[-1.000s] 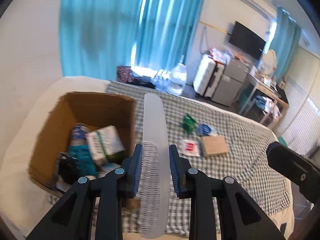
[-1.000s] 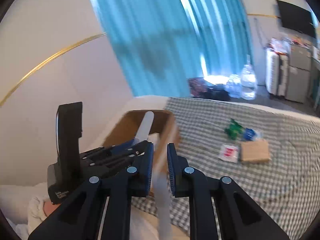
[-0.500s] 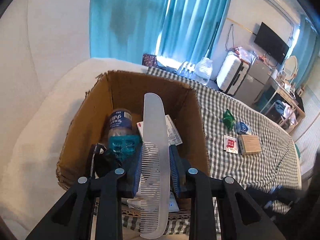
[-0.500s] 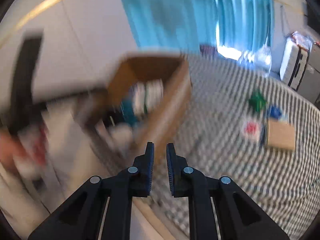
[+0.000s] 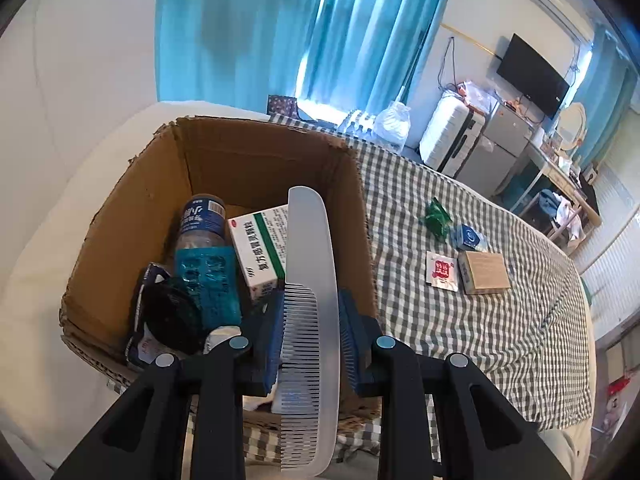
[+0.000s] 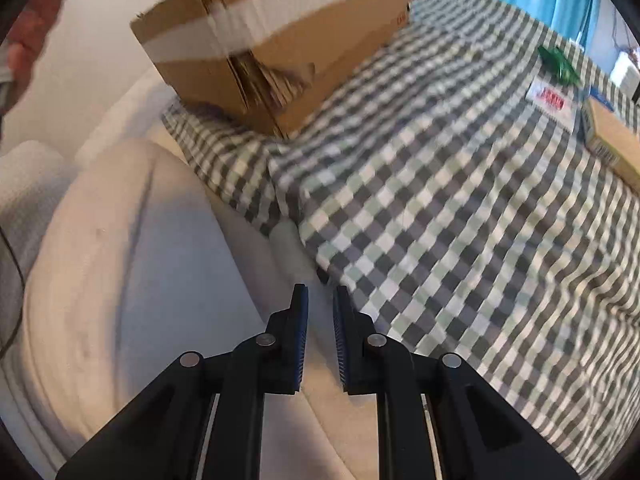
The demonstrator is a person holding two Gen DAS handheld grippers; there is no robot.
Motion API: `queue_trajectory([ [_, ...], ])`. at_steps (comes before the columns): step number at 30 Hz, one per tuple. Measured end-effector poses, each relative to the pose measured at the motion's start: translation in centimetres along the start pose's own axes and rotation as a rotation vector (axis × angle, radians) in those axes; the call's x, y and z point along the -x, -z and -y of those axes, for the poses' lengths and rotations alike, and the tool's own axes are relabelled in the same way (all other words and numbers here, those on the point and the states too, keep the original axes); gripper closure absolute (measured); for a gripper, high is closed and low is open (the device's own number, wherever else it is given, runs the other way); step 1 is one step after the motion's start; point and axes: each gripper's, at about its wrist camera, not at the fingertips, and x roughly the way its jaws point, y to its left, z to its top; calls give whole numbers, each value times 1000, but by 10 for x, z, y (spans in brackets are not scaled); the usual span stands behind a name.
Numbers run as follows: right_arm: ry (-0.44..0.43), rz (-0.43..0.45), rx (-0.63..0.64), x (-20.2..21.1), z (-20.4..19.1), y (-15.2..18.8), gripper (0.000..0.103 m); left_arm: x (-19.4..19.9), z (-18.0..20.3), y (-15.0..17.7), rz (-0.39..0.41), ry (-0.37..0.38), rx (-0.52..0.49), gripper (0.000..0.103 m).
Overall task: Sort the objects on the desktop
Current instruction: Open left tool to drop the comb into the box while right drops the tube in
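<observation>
Gripping a pale comb (image 5: 310,320), our left gripper (image 5: 310,336) has its two blue pads pressed on the comb's sides at the toothed half; the smooth handle end sticks out ahead, over the open cardboard box (image 5: 120,216), and the teeth face our left. Our right gripper (image 6: 320,332) holds nothing: its jaws stand nearly together with only a narrow gap, above the cream cushion (image 6: 140,260) at the near edge of the checked cloth (image 6: 460,220).

We count one comb and one box. Inside the box lie one bottle with a dark blue label (image 5: 198,220), one white carton with a green stripe (image 5: 258,248), one teal packet (image 5: 208,280) and one black round thing (image 5: 172,316); other bits near the front wall are too hidden to name. The box sits at the near left corner of the cloth.

Out on the cloth, well apart from the box toward its far right side, four things lie close together: one green wrapper (image 5: 438,218), one small blue packet (image 5: 468,238), one white sachet with a red mark (image 5: 442,272) and one flat brown box (image 5: 484,272), the last two just beside each other.
</observation>
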Motion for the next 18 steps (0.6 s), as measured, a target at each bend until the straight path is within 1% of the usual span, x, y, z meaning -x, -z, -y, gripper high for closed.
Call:
queue_trajectory([
  [2,-10,6,11,-1,-2,3,89,2,4,1,2,-6,-4,77],
  [4,-23,-7,19,-4,-4,6,78,2,5,2,0,-6,-1,77],
  [5,-15,-9,28,-6,-5,8,66,3,6,2,1,-6,3,77],
  [6,-2,-10,35,-8,-6,9,59,3,7,2,0,-5,3,77],
  [9,9,-7,23,-14,-2,9,58,4,13,3,-3,-11,-8,77],
  [12,9,-15,-23,-20,9,10,57,6,16,4,-6,-12,-12,77],
  [14,24,-11,-14,-22,10,12,57,7,17,4,-8,-15,-13,77],
  [16,47,-10,-7,-22,11,13,61,8,17,4,-9,-20,-14,77],
  [17,61,-11,3,-22,10,13,73,9,17,4,-9,-21,-14,77],
  [18,119,-14,39,-23,8,15,82,10,17,5,-9,-22,-14,77],
])
